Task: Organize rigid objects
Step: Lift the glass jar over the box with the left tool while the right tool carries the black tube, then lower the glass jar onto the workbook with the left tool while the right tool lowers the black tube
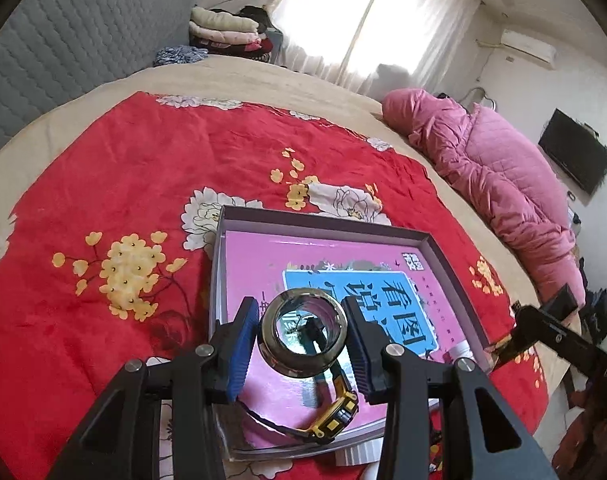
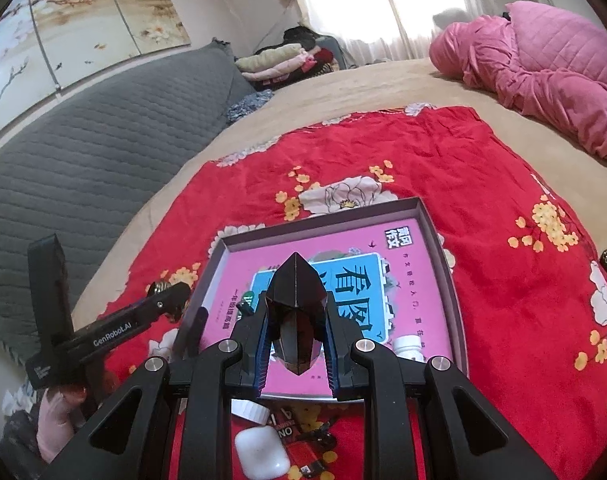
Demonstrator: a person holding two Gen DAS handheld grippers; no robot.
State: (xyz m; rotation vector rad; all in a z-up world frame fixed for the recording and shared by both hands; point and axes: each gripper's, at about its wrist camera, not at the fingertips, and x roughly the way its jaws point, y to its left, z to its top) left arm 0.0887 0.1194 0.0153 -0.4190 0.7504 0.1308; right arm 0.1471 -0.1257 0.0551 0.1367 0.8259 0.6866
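Left gripper (image 1: 303,330) clamps its blue pads on a shiny round metal cup (image 1: 303,330) above the shallow grey cardboard tray (image 1: 439,252) holding a pink book (image 1: 263,256). Right gripper (image 2: 296,320) is closed on a faceted black plastic object (image 2: 296,312) over the tray's near edge. Nearer lies a yellow-black wristwatch (image 1: 335,420), on the book.

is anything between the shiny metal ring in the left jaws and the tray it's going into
Nothing visible blocks it. The metal ring sits between the left gripper pads, right above the tray. Beneath it lie the pink book and a yellow watch nearer the camera, so a set-down slightly further in avoids the watch.
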